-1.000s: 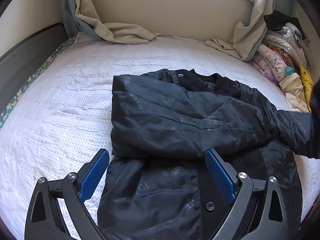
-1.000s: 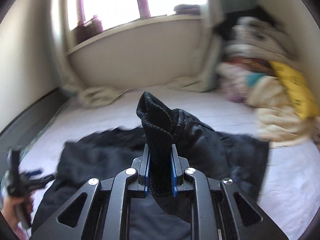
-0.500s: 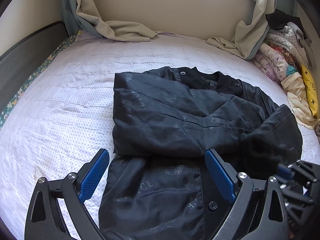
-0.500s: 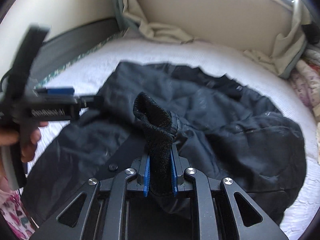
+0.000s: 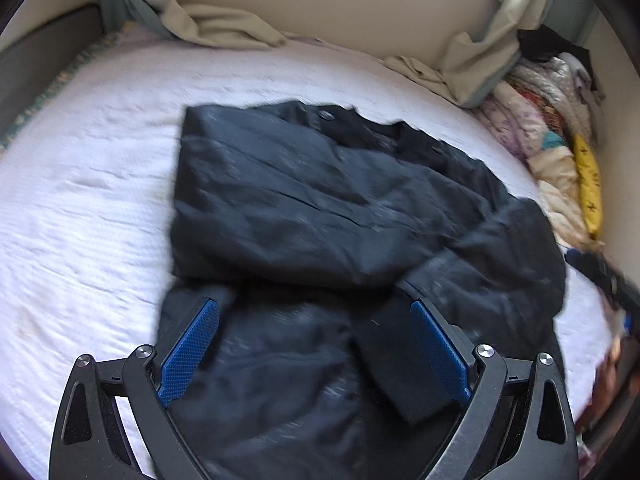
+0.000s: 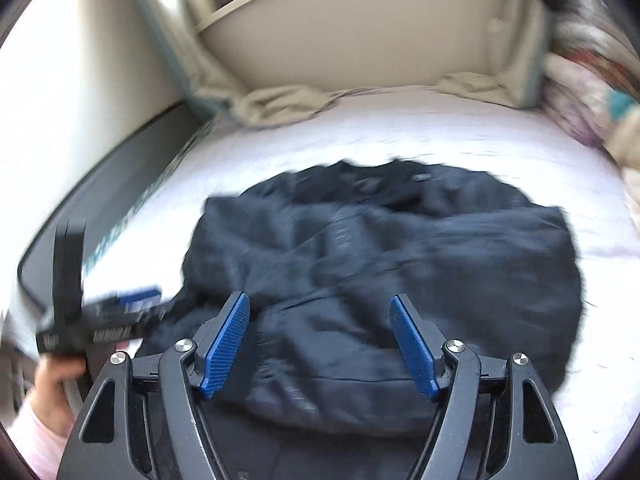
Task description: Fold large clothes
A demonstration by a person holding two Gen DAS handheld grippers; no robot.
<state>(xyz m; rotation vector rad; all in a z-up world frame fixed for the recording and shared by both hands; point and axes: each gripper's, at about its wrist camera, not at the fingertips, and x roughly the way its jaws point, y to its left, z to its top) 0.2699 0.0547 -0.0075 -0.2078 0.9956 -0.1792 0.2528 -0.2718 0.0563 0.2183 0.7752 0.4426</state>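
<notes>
Left wrist view. I see the black jacket (image 5: 320, 216) spread on the white bed (image 5: 88, 208), collar toward the far wall, with both sleeves folded across its front. One sleeve cuff (image 5: 404, 376) lies on the jacket's lower front, just inside my right-hand blue pad. My left gripper (image 5: 316, 352) hangs over the jacket's hem with its jaws spread wide and nothing pinched between the pads. A pile of folded laundry (image 5: 560, 136) sits to the right of the jacket, against the wall; beige curtains (image 5: 224, 28) drape onto the bed beyond the collar. The picture is motion-blurred.

Right wrist view. My right gripper (image 6: 320, 344) is above the jacket's (image 6: 380, 248) near edge; its jaws have just been opening and now stand apart, released, with cloth lying below them but no fabric pressed by the blue pads. To the left of the jacket, a hand (image 6: 56, 388) in a pale pink sleeve (image 6: 32, 436) carries the left gripper (image 6: 132, 300), which is blurred at this angle.
</notes>
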